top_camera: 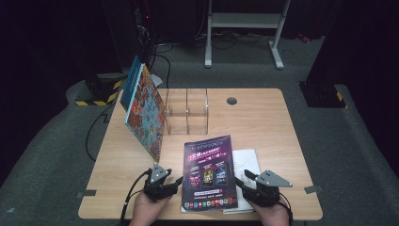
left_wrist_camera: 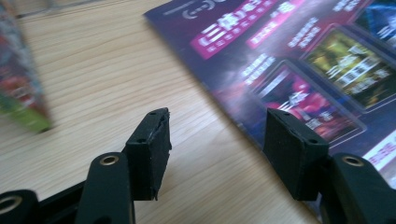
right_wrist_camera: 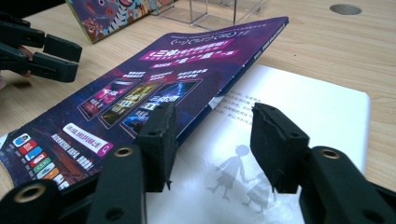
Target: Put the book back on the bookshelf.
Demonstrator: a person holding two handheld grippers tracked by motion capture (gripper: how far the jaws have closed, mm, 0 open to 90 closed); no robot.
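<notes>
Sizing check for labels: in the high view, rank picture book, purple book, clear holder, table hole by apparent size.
1. Picture book and purple book: similar, unsure which is bigger.
2. Clear holder.
3. Table hole.

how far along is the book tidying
Looks done: one colourful book leans against the clear holder. In hand: nothing; the left gripper and right gripper flank the purple book, jaws open. Left: that book and the white booklet under it, both flat.

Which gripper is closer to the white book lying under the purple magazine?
Right. The right gripper hovers directly over the white book, fingers open beside the purple magazine. The left gripper sits at the magazine's far side, over bare table.
</notes>
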